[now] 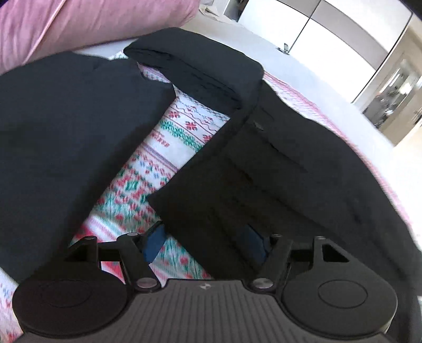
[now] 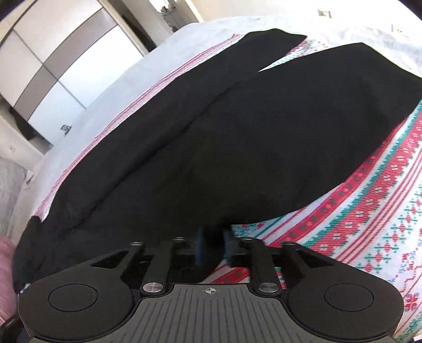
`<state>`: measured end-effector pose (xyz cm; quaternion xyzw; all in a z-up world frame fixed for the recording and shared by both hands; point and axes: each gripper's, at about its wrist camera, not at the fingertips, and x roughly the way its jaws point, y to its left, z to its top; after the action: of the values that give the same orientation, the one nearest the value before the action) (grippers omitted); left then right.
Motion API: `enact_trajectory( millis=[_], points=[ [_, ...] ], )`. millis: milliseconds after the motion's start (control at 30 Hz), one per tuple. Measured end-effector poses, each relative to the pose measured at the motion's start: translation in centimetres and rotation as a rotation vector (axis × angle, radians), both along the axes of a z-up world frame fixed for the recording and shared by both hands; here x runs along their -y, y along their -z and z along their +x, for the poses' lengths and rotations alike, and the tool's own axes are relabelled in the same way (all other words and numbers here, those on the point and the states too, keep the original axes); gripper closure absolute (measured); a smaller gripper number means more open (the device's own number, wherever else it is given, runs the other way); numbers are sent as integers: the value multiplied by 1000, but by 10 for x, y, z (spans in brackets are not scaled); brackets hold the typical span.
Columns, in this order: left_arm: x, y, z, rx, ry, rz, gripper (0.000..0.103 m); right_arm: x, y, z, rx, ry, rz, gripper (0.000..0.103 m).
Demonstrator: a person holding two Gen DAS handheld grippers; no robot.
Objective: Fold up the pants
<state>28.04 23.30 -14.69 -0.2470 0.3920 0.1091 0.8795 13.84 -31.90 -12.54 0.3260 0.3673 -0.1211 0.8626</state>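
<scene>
- Black pants (image 1: 66,126) spread across a patterned blanket (image 1: 168,147) in red, green and white, both legs splayed apart with a strip of blanket between.
- Left gripper (image 1: 203,244) spread wide, blue pads either side of a dark hem edge, not pressing it.
- Right gripper (image 2: 213,244) partly parted at the pants' near edge; grasping or released, cannot tell.
- Pink pillow (image 1: 79,23) beyond.

Bright daylight, blown-out whites, motion blur, fisheye-bent edges.
</scene>
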Motion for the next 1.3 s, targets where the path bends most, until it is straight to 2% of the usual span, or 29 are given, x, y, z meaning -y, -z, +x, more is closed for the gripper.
enact_trajectory(
  millis=[33,67,167,333,400,533,633,667,767,867,933,967,1000,1033,1067,1100,1133,1200,1300],
  points=[
    [6,0,0,4,9,34,52,-4,-2,1,-4,-13,-18,70],
    [7,3,4,4,15,80,81,-9,-2,1,-11,-28,-36,66],
    [-1,1,2,36,7,45,86,-18,0,-1,-17,-44,-59,65],
    [-11,-15,-4,94,2,77,88,-6,-15,-12,48,-37,-92,66],
    [-18,-14,-9,93,-8,70,88,-3,-20,-17,51,-28,-122,66],
    [1,-3,-19,47,-12,62,87,5,-16,-17,17,-11,-113,66],
    [14,-3,-29,23,-2,91,74,0,-16,-12,37,4,-107,66],
    [15,-3,-34,25,-25,103,65,-1,-15,-11,49,10,-106,66],
    [11,-17,-48,62,-93,144,50,-2,-14,-4,50,6,-102,66],
    [21,-34,-57,113,-111,176,39,-3,-9,3,40,-11,-32,66],
    [42,-43,-49,126,-33,184,31,-7,-7,10,29,-39,-26,65],
    [56,-47,-43,129,13,198,25,-15,-7,15,24,-64,-37,65],
    [72,-50,-36,132,62,218,14,-24,-7,22,18,-94,-53,65],
    [89,-54,-27,136,120,237,7,-32,-8,27,10,-117,-72,61],
    [102,-55,-19,139,163,248,2,-39,-5,32,-7,-138,-98,47],
    [117,-55,-8,138,209,258,2,-46,-2,40,-38,-153,-131,32],
    [129,-54,2,130,240,267,2,-51,3,47,-76,-166,-158,29],
    [153,-43,27,106,311,273,2,-56,19,60,-158,-181,-187,27],
    [172,-14,63,21,412,218,2,-54,14,67,-145,-184,-185,26]
  ],
)
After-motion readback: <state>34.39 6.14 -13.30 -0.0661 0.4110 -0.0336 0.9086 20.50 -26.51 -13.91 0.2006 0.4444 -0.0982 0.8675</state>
